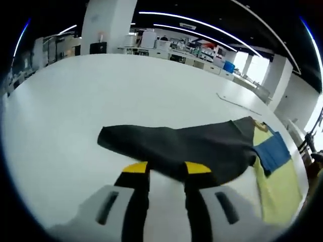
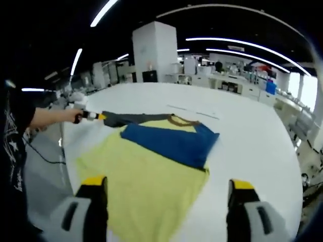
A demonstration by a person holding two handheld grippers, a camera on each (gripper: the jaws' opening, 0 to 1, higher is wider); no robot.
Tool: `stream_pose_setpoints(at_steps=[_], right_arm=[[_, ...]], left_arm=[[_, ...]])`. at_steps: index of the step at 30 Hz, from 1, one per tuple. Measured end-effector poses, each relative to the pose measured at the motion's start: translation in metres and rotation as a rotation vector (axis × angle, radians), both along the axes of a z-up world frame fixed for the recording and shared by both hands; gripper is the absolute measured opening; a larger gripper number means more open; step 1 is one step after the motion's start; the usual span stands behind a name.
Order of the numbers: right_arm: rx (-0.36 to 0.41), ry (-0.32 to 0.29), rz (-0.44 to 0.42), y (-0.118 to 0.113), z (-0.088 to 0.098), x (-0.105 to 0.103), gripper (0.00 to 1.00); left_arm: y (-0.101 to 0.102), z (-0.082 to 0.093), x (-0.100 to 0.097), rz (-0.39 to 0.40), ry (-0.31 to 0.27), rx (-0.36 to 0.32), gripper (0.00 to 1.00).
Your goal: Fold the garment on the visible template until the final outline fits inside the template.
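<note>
Two cameras, one on each of my claws, both looking across the same white table.

My left gripper view sits low and close, looking along my left gripper (image 1: 166,174), whose yellow-tipped jaws reach the dark sleeve of the garment (image 1: 202,146) right in front of the lens, with the table (image 1: 101,91) stretching away to the lab benches behind. My right gripper view hangs higher and further back, facing over the table's near edge, my right gripper (image 2: 169,194) standing wide at the bottom. Both views share the garment (image 2: 151,166) and table (image 2: 242,136); my right view also catches my left gripper (image 2: 88,116) from the side at the sleeve.
</note>
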State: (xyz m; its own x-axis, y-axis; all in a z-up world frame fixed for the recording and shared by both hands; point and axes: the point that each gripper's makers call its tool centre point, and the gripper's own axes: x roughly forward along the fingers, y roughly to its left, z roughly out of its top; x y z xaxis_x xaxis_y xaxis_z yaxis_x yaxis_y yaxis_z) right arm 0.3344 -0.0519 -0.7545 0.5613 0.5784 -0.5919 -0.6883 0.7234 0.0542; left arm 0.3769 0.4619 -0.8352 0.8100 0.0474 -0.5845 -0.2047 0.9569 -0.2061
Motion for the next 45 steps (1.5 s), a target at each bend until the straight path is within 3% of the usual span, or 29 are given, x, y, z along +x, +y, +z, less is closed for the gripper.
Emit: stream_pose_setpoints(at_steps=[3, 5, 10, 14, 19, 27, 40, 45], right_arm=[[-0.01, 0.012, -0.003, -0.002, -0.005, -0.004, 1.0], [-0.016, 0.015, -0.004, -0.001, -0.005, -0.006, 1.0], [-0.005, 0.009, -0.017, 0.0, -0.001, -0.008, 1.0], [-0.009, 0.005, -0.016, -0.001, 0.001, -0.009, 1.0], [-0.007, 0.004, -0.012, 0.001, 0.002, -0.011, 1.0], [-0.015, 0.01, -0.009, -0.001, 0.002, -0.013, 1.0], [-0.013, 0.012, -0.003, -0.002, 0.001, -0.014, 1.0], [-0.013, 0.012, -0.001, -0.001, 0.002, -0.017, 1.0]], left_arm=[[0.008, -0.005, 0.004, 0.01, 0.01, -0.008, 0.1], [0.011, -0.005, 0.004, 0.013, 0.017, 0.029, 0.0], [0.016, 0.006, 0.014, -0.016, -0.011, 0.108, 0.0], [0.015, 0.022, 0.023, -0.027, -0.045, 0.104, 0.0], [0.012, 0.035, 0.03, -0.051, -0.026, 0.15, 0.0], [0.002, 0.037, 0.017, -0.002, -0.02, 0.121, 0.0], [0.006, 0.054, 0.026, 0.005, -0.036, 0.127, 0.0], [-0.005, 0.071, 0.032, -0.018, -0.075, 0.129, 0.0]])
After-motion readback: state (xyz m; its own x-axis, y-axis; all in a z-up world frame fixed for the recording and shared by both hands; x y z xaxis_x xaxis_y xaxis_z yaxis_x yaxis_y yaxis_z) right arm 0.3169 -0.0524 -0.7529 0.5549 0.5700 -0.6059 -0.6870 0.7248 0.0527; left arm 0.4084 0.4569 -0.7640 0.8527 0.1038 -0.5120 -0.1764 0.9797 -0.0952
